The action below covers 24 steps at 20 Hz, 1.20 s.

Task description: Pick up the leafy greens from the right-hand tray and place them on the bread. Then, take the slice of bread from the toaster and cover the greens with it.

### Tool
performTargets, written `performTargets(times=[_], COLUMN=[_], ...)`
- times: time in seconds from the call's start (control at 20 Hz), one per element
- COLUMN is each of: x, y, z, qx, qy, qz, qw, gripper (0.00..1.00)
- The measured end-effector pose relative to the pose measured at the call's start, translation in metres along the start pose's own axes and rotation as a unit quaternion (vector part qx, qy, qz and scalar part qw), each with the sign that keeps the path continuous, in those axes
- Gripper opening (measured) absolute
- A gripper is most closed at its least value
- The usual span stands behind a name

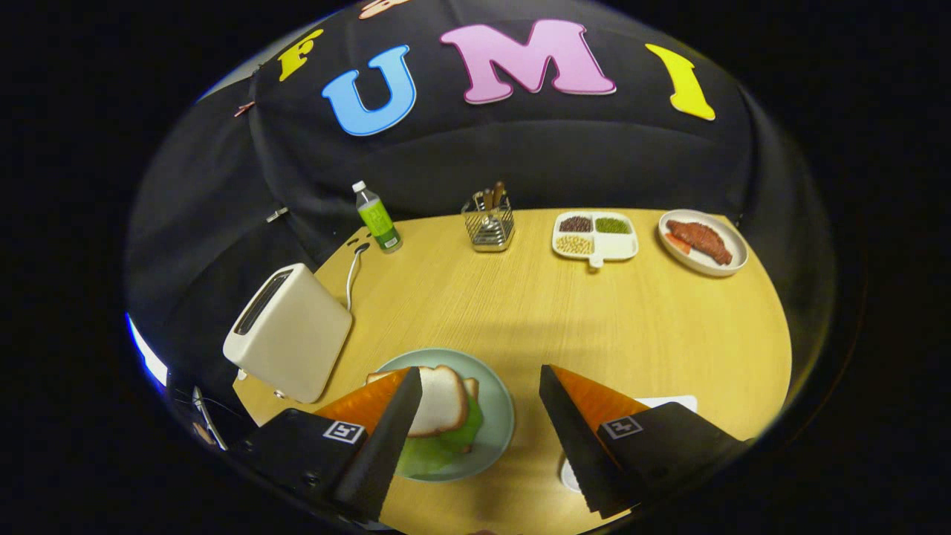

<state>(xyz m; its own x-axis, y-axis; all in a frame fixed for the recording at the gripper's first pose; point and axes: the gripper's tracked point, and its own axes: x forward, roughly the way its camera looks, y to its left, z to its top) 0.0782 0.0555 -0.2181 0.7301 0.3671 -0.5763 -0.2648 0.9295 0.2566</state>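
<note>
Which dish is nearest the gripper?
The green plate with bread and greens, between the open gripper fingers; the others sit across the table.

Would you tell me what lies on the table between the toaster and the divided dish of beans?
In the gripper view, bare tabletop separates the toaster from the divided dish; the open gripper holds nothing.

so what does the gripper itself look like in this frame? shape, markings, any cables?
The handheld two-finger gripper has two wedge-shaped fingers that taper toward their tips, with ridged inner faces. Each sits on a black blocky mount carrying a small square black-and-white fiducial tag. Thin cables run beside the left mount. The fingers stand open, over the pale green plate.
</note>
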Motion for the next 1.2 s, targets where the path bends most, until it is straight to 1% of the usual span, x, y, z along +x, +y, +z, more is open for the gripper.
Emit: performTargets(times=[0.15, 0.3, 0.45, 0.65, 0.75, 0.9, 1.05, 1.2], x=[-0.037, -0.081, -0.133, -0.190, -0.212, -0.238, -0.244, -0.246], y=[-0.018, -0.038, -0.057, -0.064, -0.055, -0.028, -0.002, 0.013], z=[0.039, 0.078, 0.119, 0.153, 0.164, 0.170, 0.160, 0.151], qx=[-0.012, -0.022, -0.036, -0.061, -0.075, -0.097, -0.094, -0.069], qy=[-0.061, -0.122, -0.188, -0.253, -0.278, -0.302, -0.306, -0.306], qz=[-0.021, -0.048, -0.091, -0.147, -0.166, -0.178, -0.177, -0.175], qw=[0.998, 0.991, 0.977, 0.954, 0.943, 0.931, 0.931, 0.933], gripper=[0.99, 0.99, 0.99, 0.99, 0.99, 0.99, 0.97, 0.98])
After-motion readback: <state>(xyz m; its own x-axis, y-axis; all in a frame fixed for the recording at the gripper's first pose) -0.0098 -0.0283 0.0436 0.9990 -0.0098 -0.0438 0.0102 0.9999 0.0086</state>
